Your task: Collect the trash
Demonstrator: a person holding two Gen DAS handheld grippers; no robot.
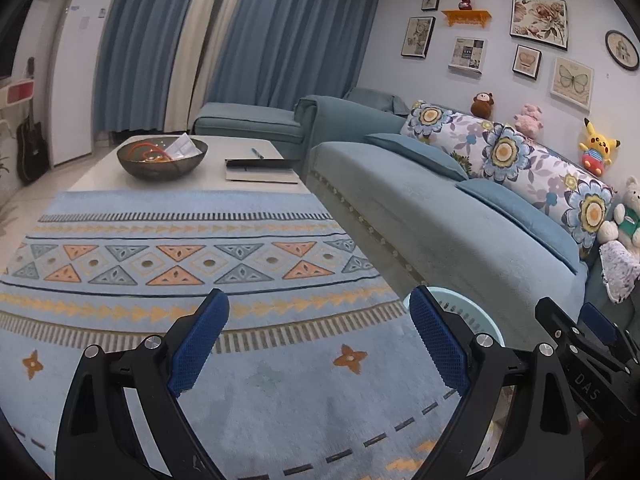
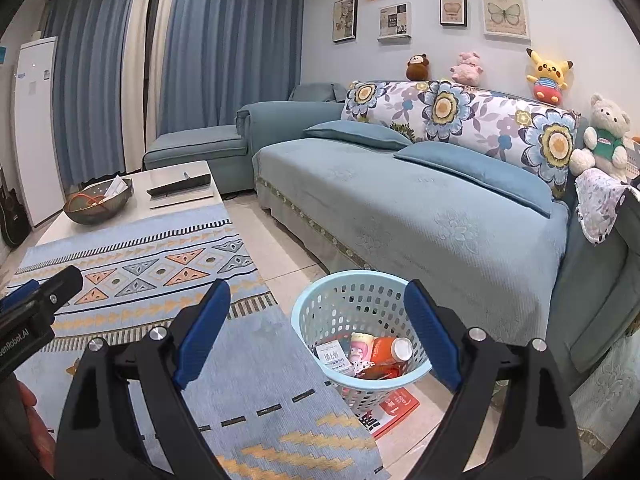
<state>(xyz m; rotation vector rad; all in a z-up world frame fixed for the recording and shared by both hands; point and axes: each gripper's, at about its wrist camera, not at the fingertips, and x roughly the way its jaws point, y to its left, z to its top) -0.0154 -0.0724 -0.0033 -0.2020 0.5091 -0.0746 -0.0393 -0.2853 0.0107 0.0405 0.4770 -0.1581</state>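
A light blue perforated basket [image 2: 310,314] stands on the tiled floor between the rug and the sofa. In it lie an orange bottle [image 2: 390,350], a small white box [image 2: 334,358] and a pink packet [image 2: 360,350]. A red and white leaflet [image 2: 394,406] sticks out from under it. My right gripper [image 2: 316,288] hangs open above the basket's near left side, with nothing between its fingers. Over the rug my left gripper [image 1: 318,300] is open and empty too. In the left wrist view only the basket's rim [image 1: 452,304] shows, behind the right finger.
A patterned blue rug [image 1: 200,264] covers the floor. Beyond it a white coffee table [image 1: 100,172] carries a dark bowl [image 1: 162,160] with an orange cord and paper, a notebook [image 1: 260,170] and a pen [image 1: 257,153]. A blue sofa [image 2: 400,208] with cushions and plush toys runs along the right.
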